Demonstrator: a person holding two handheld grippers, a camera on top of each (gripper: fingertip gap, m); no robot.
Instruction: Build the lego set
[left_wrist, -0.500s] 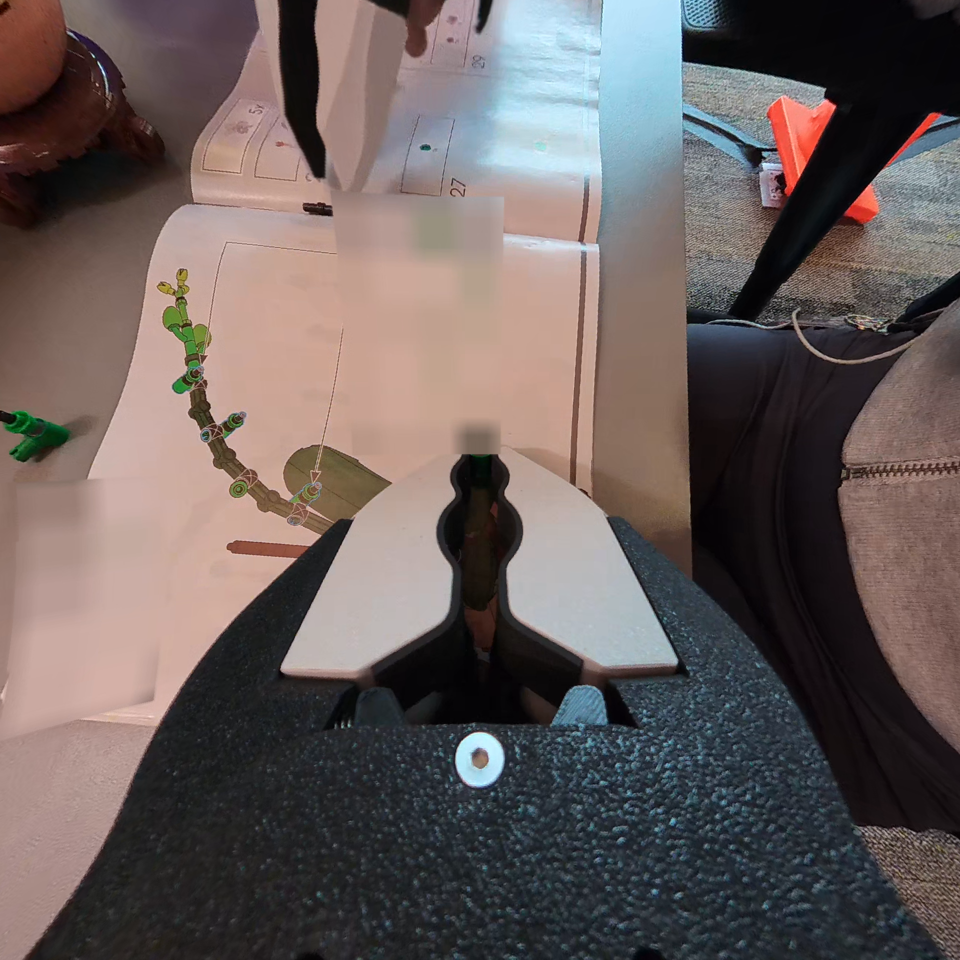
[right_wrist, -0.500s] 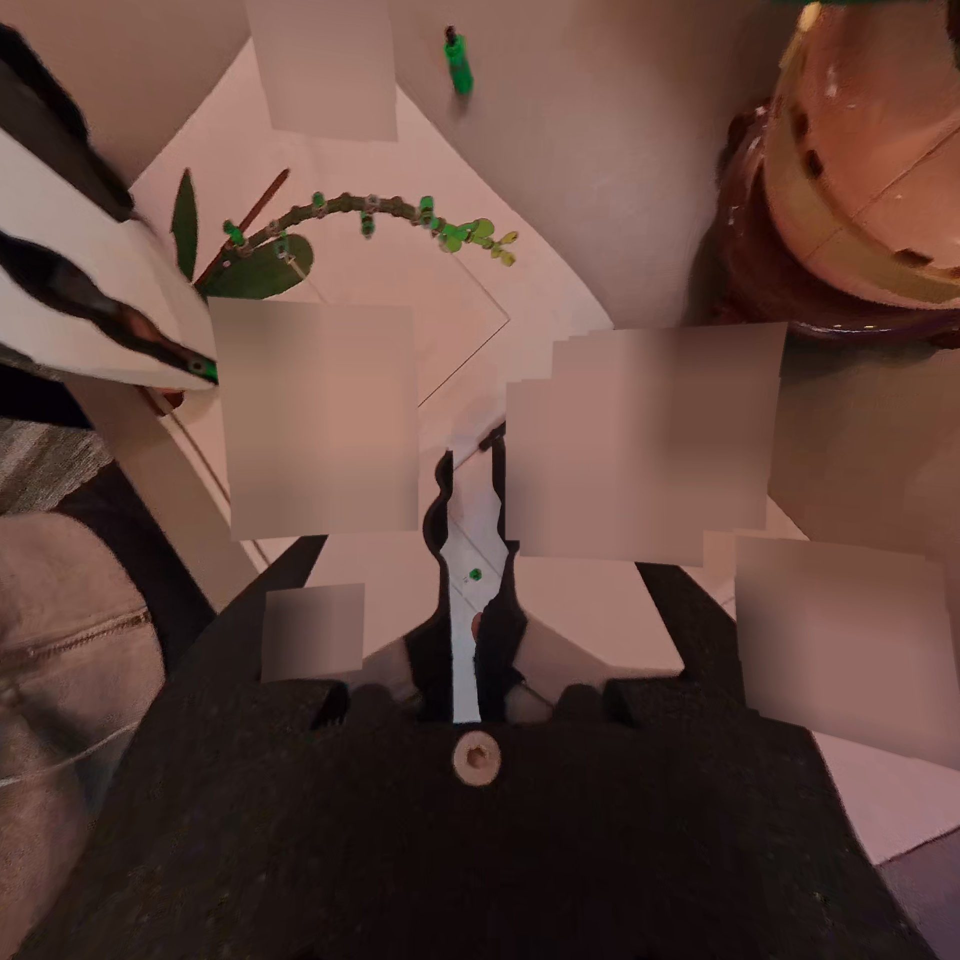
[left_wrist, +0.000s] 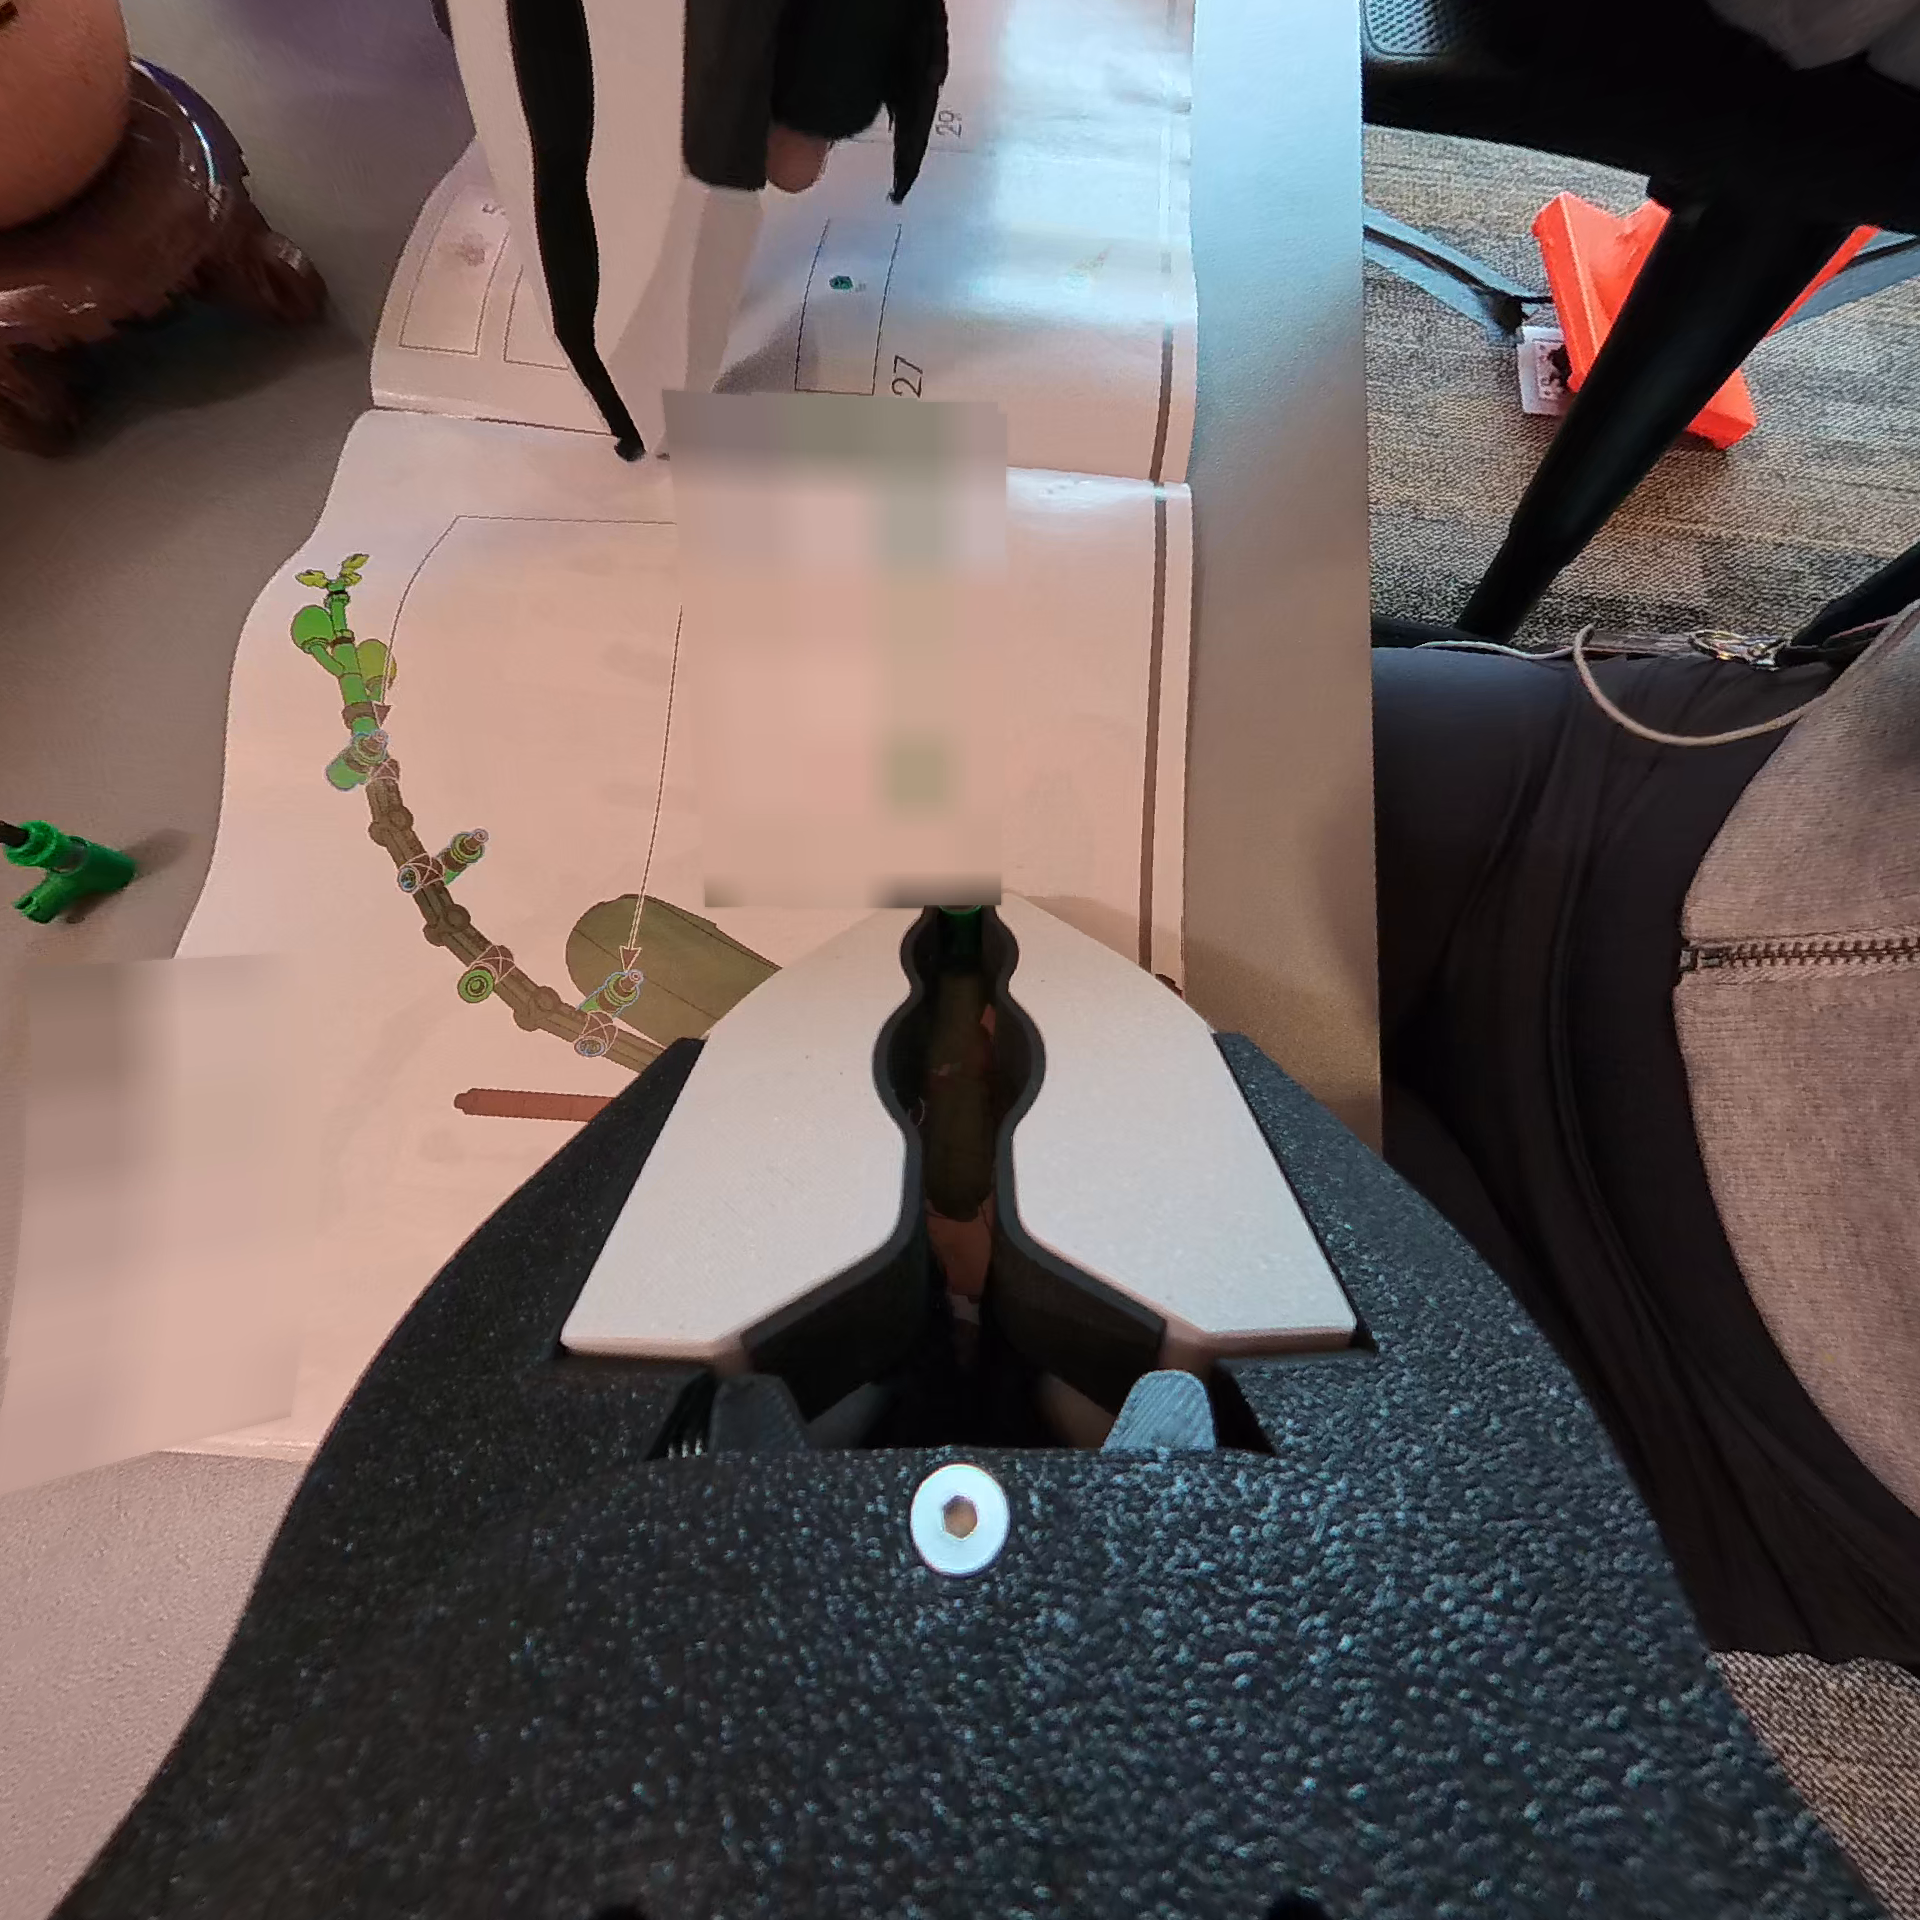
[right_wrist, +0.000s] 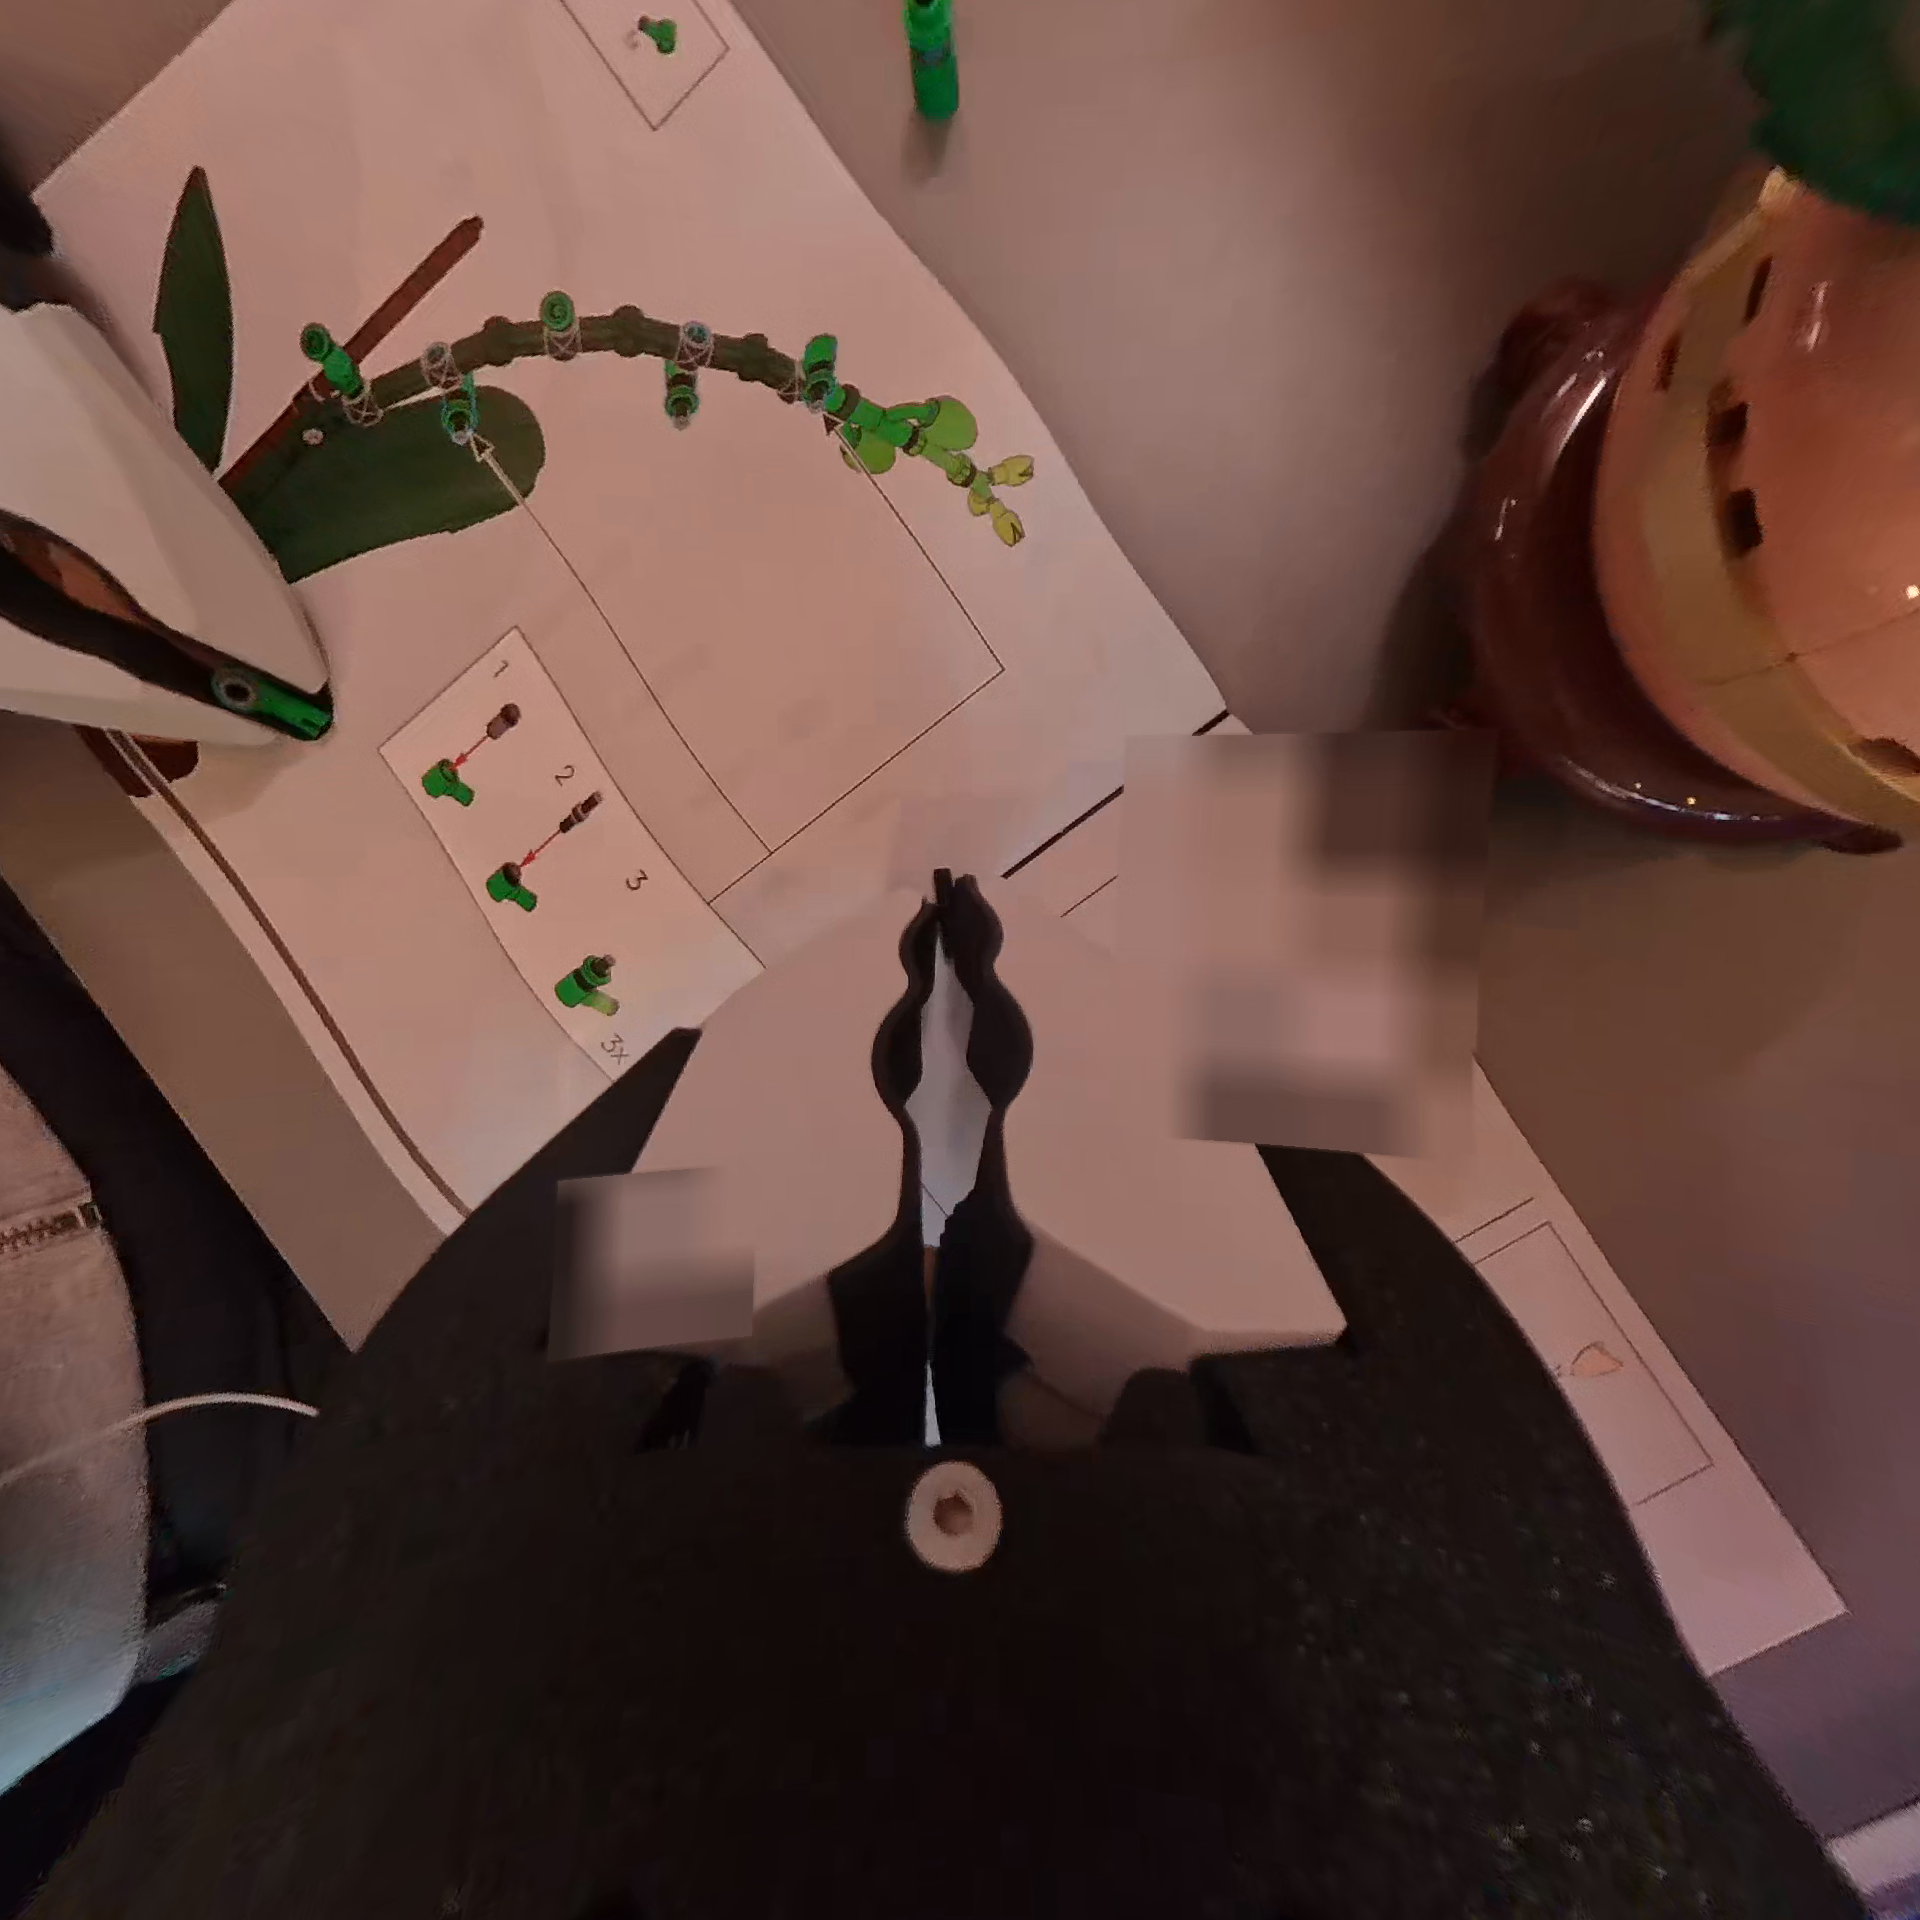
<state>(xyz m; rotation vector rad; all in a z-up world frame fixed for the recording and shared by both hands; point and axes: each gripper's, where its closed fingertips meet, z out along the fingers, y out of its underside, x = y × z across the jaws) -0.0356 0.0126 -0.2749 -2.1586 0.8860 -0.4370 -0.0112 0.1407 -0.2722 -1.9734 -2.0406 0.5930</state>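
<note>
At the far left, a loose green connector (left_wrist: 62, 854) is lying on the grey worktop (left_wrist: 94, 582), just beside the open instruction booklet (left_wrist: 520, 665). The left gripper (left_wrist: 958, 920) is pinching a thin stalk-like piece (left_wrist: 956, 1091), brownish along its length with a green tip poking out at the front, and is hovering over the booklet close to the worktop's near edge. The right gripper (right_wrist: 948, 888) is pressed together over the booklet's fold, with a tiny dark peg (right_wrist: 941, 883) showing at its very tips.

That peg looks barely caught; a small twist could let it drop and roll across the glossy page. The stalk sits near the edge, so a slip might send it onto the carpet (left_wrist: 1558, 488).

At the right, a brown-and-tan brick-built pot (right_wrist: 1745, 540) is standing on the worktop, and an orange object (left_wrist: 1621, 281) is lying on the carpet by a chair leg (left_wrist: 1662, 343). A person's lap is showing beside the worktop.
</note>
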